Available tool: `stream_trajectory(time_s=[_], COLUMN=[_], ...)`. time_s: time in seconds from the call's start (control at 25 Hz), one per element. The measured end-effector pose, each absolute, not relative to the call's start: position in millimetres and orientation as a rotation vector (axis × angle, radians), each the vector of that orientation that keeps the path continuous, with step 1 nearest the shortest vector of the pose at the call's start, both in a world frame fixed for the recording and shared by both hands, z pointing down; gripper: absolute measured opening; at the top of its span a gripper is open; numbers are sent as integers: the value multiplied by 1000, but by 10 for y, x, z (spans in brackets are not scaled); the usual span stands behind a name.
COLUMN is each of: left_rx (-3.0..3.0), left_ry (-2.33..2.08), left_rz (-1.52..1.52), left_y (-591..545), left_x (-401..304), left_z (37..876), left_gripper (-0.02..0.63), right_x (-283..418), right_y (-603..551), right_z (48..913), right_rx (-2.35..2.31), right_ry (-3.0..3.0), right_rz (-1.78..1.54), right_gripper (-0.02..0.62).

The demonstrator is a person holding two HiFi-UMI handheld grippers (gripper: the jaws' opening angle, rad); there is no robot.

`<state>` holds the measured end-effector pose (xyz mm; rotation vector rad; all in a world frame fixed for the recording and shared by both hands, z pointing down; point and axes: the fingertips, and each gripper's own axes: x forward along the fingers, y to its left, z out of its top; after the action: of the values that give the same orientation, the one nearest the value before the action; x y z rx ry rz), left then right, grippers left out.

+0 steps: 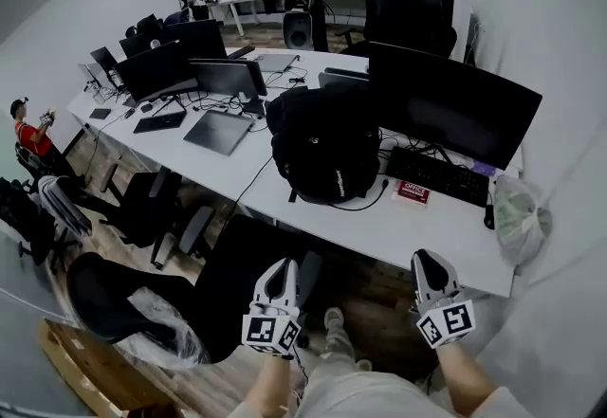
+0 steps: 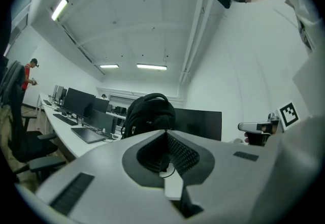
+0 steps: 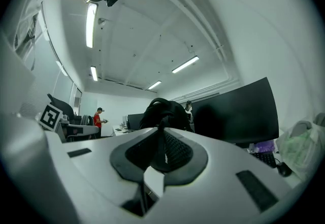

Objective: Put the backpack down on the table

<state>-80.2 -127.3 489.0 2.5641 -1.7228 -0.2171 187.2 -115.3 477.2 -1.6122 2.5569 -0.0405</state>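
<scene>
**Backpack upright on the white table, both grippers held back**

A long white table runs through an open office, carrying monitors, a keyboard and cables. The black backpack stands on it beside a large monitor. The left gripper and right gripper point level, near the table's edge and well apart from the backpack, each with jaws together and empty.

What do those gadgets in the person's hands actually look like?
The left gripper and right gripper match. Both are pale grey, tapering shells with dark ribbed pads inside. Each carries a white cube printed with black square markers.
</scene>
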Motion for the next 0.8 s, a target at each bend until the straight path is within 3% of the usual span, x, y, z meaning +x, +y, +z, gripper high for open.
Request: stream_trajectory(time_s=[0.8], left_rx=[2650], left_ry=[-1570], left_rz=[-219], left_y=[-368], left_x=[-781], left_z=[4566], left_gripper=[9], right_x=[1801], right_y=[-160], right_z=[4588], right_rx=[-1618], right_ry=[2512], right_rz=[-103], right_gripper=[41])
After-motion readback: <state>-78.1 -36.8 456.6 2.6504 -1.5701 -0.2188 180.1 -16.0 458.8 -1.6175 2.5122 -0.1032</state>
